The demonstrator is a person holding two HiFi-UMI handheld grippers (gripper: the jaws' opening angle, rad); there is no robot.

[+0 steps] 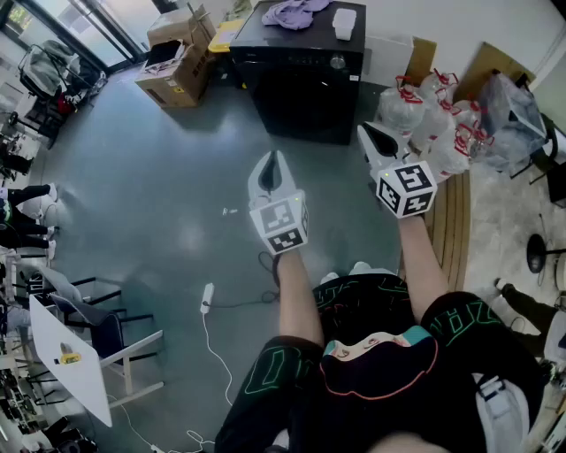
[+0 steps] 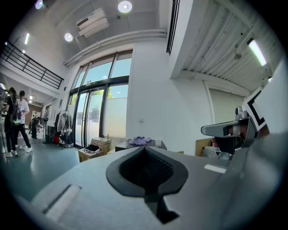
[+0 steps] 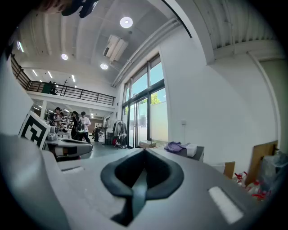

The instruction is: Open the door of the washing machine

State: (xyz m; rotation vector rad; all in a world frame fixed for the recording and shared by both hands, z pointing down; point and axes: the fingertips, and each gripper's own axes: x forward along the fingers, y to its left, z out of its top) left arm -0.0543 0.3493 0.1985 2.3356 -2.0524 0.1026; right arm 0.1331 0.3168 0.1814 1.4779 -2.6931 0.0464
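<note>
Approach stage: washing machine, door seemingly shut, well ahead; left gripper and right gripper level, jaws pressed together, empty; next likely needs closing in, jaws parted.

At twelve o'clock your washing machine is black, topped by a lilac cloth and a white box. At two o'clock the bags are white with red ties. The floor is glossy grey-blue. Your left gripper and right gripper are pale grey, and each cube is patterned in black-and-white squares.
</note>
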